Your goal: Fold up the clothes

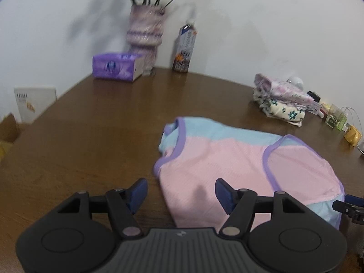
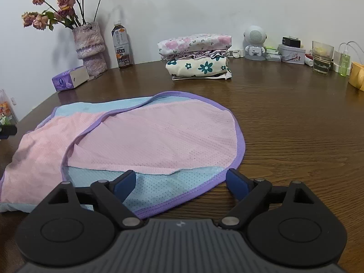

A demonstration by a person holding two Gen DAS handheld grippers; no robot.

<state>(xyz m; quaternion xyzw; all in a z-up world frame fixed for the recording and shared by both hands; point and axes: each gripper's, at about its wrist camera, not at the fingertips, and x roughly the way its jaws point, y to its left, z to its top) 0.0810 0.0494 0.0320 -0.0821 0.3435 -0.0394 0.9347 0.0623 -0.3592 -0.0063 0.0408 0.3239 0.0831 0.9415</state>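
I see a dark brown wood-grain bench (image 2: 284,122) with a rounded edge, pushed against a plain white wall (image 2: 182,6). Soft, even light throws faint shadows on that wall, and a white board (image 1: 34,102) leans against it at the left.

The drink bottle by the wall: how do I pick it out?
Look to the far edge of the brown table, against the white wall. Just right of the fuzzy purple vase of dried roses stands the bottle: the only tall, slim, white-capped item, holding dark liquid.
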